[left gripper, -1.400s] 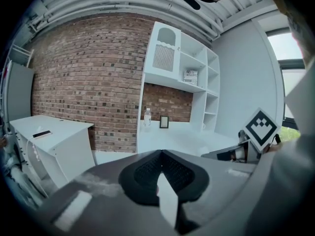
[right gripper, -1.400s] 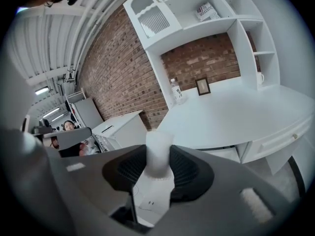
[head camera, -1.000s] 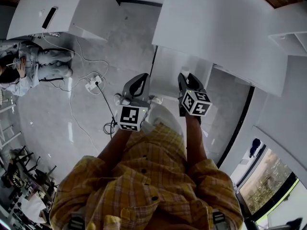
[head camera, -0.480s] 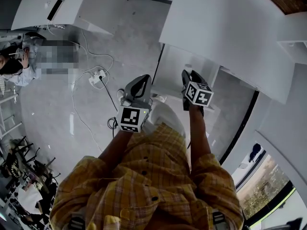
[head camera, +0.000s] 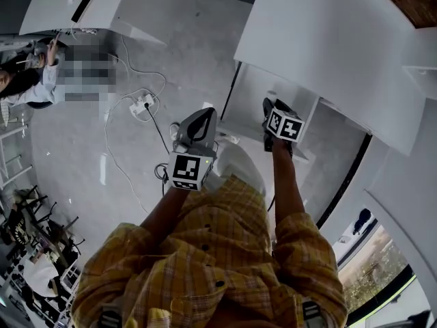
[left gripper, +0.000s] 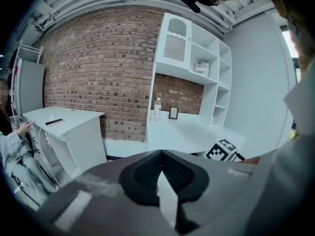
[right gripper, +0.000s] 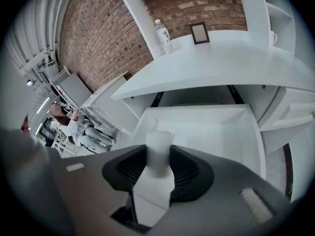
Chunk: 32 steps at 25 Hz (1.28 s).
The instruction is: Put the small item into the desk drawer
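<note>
In the right gripper view my right gripper (right gripper: pixel 158 162) is shut on a small white cylinder-like item (right gripper: pixel 158 140), which sticks up between the black pads. Just beyond it lies the open white desk drawer (right gripper: pixel 252 132), pulled out under the white desk top (right gripper: pixel 221 60); I see nothing inside it. The head view has the right gripper (head camera: pixel 270 108) over the drawer (head camera: pixel 244 96). My left gripper (head camera: pixel 199 118) hangs left of it at about the same height. Its jaws (left gripper: pixel 160 173) are shut with nothing between them.
A water bottle (right gripper: pixel 162 33), a picture frame (right gripper: pixel 199 32) and a mug (right gripper: pixel 273 37) stand at the back of the desk under white shelves (left gripper: pixel 197 48). A power strip with cables (head camera: pixel 142 105) lies on the floor left. A person (head camera: pixel 31 80) sits at a second desk (head camera: pixel 82 5).
The right gripper has moved a little forward, further over the drawer, with the item still held. The left gripper has hardly moved. The head view has shifted slightly.
</note>
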Available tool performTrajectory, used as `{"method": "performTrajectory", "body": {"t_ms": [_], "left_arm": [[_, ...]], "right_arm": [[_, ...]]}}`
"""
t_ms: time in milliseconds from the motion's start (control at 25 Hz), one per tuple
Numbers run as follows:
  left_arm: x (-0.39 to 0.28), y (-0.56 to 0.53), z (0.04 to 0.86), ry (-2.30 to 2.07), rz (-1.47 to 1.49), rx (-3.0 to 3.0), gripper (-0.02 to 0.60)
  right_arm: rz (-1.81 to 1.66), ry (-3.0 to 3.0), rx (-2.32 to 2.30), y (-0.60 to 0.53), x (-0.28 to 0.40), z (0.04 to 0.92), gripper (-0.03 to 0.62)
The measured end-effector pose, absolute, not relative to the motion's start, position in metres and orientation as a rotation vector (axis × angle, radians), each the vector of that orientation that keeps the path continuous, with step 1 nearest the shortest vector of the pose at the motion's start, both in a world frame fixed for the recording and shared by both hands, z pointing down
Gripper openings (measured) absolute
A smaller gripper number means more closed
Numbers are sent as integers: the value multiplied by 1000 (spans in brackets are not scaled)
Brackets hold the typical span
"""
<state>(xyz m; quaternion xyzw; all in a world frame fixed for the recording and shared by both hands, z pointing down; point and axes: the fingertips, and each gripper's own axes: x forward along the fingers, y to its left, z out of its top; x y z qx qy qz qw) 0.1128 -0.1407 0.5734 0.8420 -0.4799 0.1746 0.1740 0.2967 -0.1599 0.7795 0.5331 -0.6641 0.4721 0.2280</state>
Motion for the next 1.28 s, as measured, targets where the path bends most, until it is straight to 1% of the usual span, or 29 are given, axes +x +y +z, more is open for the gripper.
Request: {"method": "performTrajectory", "body": {"t_ms": [800, 1280], "left_arm": [[104, -143, 582, -1394, 525, 2332, 0], [91, -145, 589, -1414, 540, 2295, 0]], "right_arm": [[1520, -1621, 1477, -155, 314, 845, 152], [1612, -1531, 1469, -157, 313, 881, 153]]}}
